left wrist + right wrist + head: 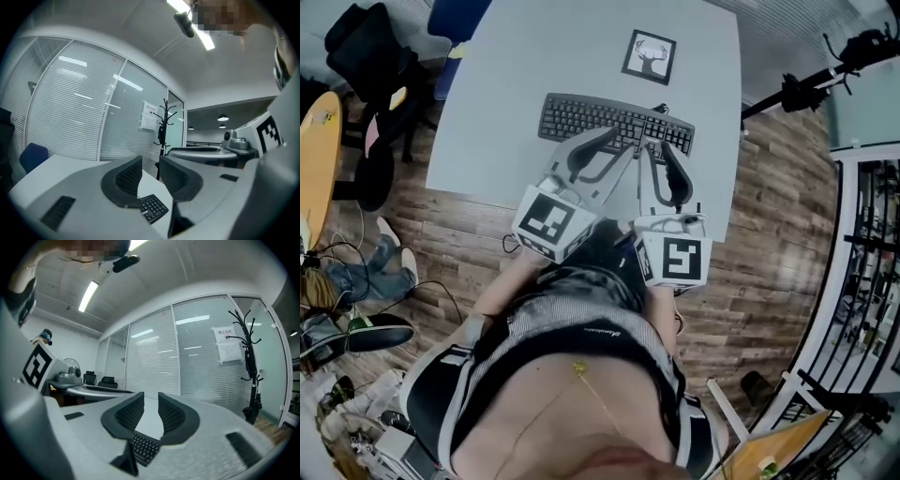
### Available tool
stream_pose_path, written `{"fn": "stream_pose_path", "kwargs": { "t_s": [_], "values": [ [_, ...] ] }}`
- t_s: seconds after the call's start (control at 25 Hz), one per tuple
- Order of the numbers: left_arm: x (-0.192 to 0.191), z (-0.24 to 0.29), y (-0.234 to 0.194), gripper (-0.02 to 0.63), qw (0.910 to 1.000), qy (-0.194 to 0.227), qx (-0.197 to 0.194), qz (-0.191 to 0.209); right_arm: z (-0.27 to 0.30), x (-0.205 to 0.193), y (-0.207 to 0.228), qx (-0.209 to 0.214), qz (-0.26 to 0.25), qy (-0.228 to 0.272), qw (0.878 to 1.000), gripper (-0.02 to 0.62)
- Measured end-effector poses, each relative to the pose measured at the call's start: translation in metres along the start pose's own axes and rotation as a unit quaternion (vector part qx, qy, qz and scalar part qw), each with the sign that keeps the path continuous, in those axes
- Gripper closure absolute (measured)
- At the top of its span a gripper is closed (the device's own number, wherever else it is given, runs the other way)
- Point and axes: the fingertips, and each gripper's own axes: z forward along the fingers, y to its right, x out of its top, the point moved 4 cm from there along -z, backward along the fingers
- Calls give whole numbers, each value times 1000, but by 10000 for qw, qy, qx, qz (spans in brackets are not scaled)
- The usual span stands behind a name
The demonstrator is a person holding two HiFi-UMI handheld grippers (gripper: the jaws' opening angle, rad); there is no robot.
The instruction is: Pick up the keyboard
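A dark keyboard [614, 124] lies across the pale grey table [506, 84] in the head view. Both grippers point level over the table's near edge, side by side, their tips at the keyboard's front edge. My left gripper [622, 142] stands open with nothing between its ribbed pads. My right gripper [657, 150] is also open and empty. In the left gripper view the jaws [150, 176] frame a narrow gap, and a corner of the keyboard [153, 207] shows below them. The right gripper view has its jaws [151, 413] just above the keyboard [144, 447].
A framed card with a deer picture [650, 56] lies behind the keyboard. Black chairs [370, 56] and cables sit on the wooden floor at left. A black stand [806, 84] reaches in from the right. A coat rack [248, 362] stands by the glass wall.
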Motion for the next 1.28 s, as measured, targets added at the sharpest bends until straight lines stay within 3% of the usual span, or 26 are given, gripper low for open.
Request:
{"fn": "stream_pose_path", "kwargs": {
  "t_s": [0.28, 0.84, 1.08, 1.28],
  "values": [
    [3, 36, -7, 515, 9997, -72, 240, 9, 21, 1, 32, 250, 40, -17, 9997, 495],
    [-22, 55, -12, 512, 9979, -400, 506, -73, 38, -26, 49, 695, 47, -306, 9971, 492],
    [-24, 58, -20, 511, 9975, -423, 563, 21, 43, -36, 56, 578, 139, -426, 9973, 492],
    [-34, 57, -34, 505, 9972, -577, 456, -132, 48, -52, 59, 355, 279, -667, 9967, 491]
  ]
}}
